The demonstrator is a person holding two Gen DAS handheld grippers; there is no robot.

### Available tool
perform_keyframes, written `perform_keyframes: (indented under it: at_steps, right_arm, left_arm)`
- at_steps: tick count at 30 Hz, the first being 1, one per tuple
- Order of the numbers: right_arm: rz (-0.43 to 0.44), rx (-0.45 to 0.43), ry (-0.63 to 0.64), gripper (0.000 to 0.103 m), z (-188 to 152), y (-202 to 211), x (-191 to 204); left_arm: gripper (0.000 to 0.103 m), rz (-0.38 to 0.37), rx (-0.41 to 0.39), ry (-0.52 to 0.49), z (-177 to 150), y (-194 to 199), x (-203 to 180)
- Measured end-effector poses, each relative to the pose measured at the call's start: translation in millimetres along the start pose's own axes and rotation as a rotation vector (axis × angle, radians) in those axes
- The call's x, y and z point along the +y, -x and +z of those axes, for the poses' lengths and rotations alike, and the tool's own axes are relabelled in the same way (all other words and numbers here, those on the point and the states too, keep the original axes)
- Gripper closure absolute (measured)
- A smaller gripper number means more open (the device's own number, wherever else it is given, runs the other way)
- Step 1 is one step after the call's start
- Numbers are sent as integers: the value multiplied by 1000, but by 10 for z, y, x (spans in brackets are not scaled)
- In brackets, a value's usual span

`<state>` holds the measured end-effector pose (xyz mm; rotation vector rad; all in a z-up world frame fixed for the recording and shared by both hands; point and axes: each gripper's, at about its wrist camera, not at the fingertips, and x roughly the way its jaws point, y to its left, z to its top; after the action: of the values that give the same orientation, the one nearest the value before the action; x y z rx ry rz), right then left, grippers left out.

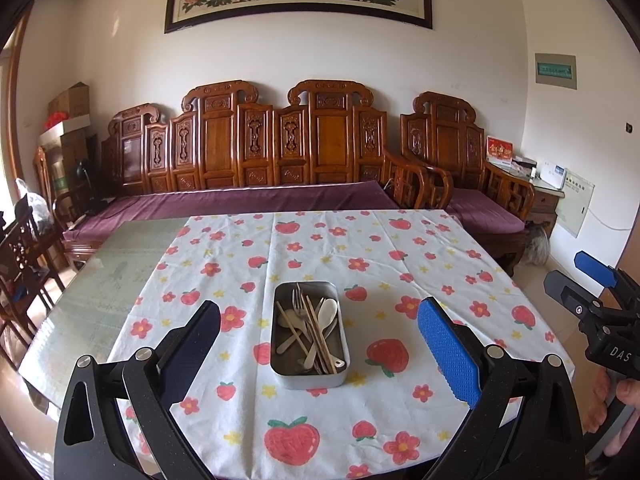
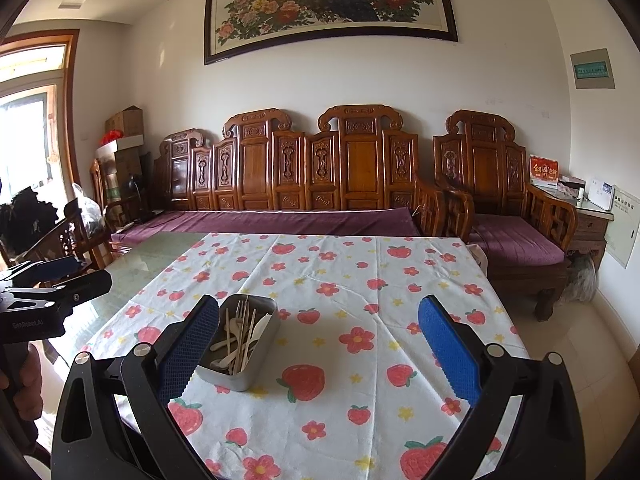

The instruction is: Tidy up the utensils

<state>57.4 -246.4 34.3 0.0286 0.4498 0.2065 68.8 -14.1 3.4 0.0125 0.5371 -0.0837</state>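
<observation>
Utensils heaped in the tin, both claws wide and empty.
Your left claw [image 1: 318,344] faces the tin [image 1: 308,374] squarely; its long axis runs straight away from you on the counter [image 1: 400,264]. Your right claw [image 2: 318,344] sits to its right, so left is nearer.

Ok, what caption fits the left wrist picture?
Open left claw hovers before a metal tin of utensils on a strawberry tablecloth.

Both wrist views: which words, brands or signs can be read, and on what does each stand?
"DAS": on the right gripper body, left wrist view.
"GenRobot.AI": on the left gripper body, right wrist view.
Peacock painting inscription, green wall plaque, red card: too small to read.
</observation>
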Motion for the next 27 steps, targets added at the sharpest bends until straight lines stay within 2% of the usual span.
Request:
perform_keyframes:
  at_steps: [27]
  right_arm:
    - [5, -1, -4, 3, 5, 20, -8]
  left_arm:
    - [8, 2, -5, -2, 21, 28, -33]
